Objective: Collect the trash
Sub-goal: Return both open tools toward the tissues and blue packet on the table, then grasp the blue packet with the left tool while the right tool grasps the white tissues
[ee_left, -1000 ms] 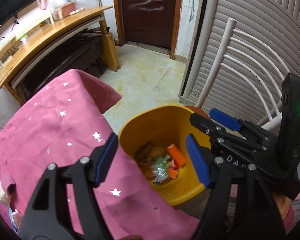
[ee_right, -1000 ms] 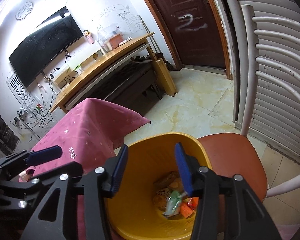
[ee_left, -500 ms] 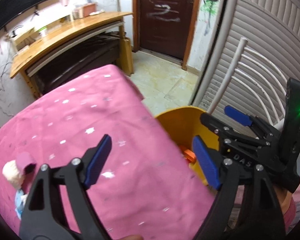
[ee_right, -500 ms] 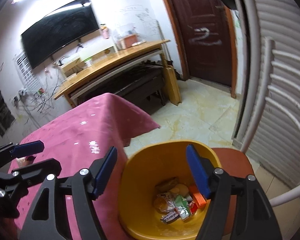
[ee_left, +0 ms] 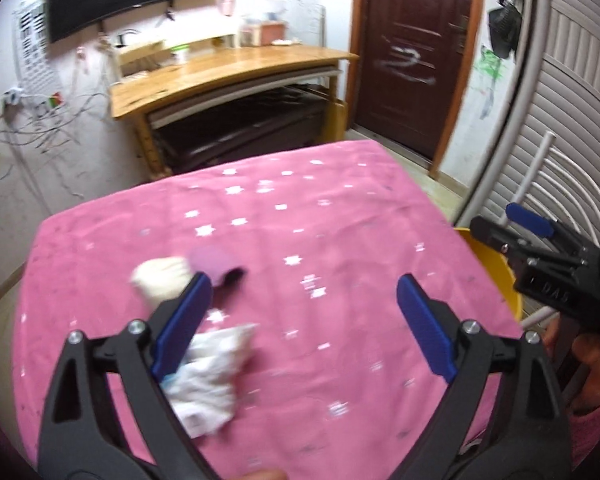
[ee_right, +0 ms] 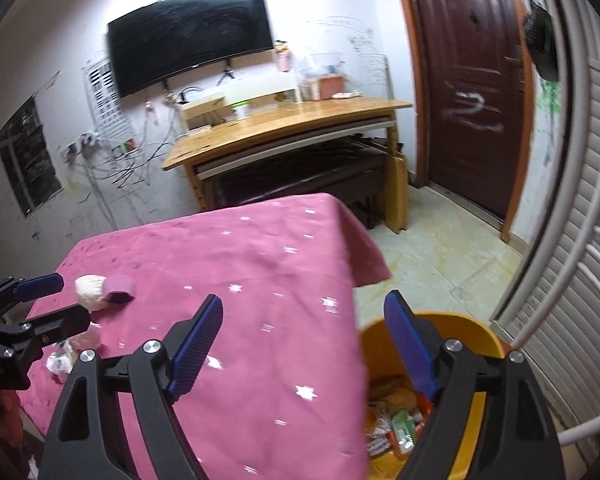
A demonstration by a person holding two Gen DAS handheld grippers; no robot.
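1. Left wrist view looks down on a desk draped in a pink star-print cloth, with the trash lying on its near-left part: a crumpled white wrapper, a cream-coloured wad and a small pink cup-like piece touching the wad.
2. Handling, as a judgement: the white wrapper looks thin, soft and very light — it should crush flat under the pads and weigh almost nothing. Its bunched middle is the best hold; a loose corner might tear or slip out.
3. The cream wad looks soft and squashy, likely tissue or foam, so a pinch across its widest part should do. The pink piece looks slightly stiffer and hollow, and it may roll or tip away if nudged; closing across its rim seems safest. Blur hides finer detail on all three.
4. Left gripper hangs over the desk with its jaws spread wide and nothing between them; its left pad overlaps the wrapper in the view, though I cannot tell whether it touches.
5. Right gripper is likewise released and empty, poised over the desk edge and the yellow bin.
6. Count on the desk: one wrapper, one wad, one pink piece — three pieces left to collect.
7. Count elsewhere: one yellow bin, standing just beside the desk's right edge on an orange-seated chair, already holding several wrappers too jumbled to number.
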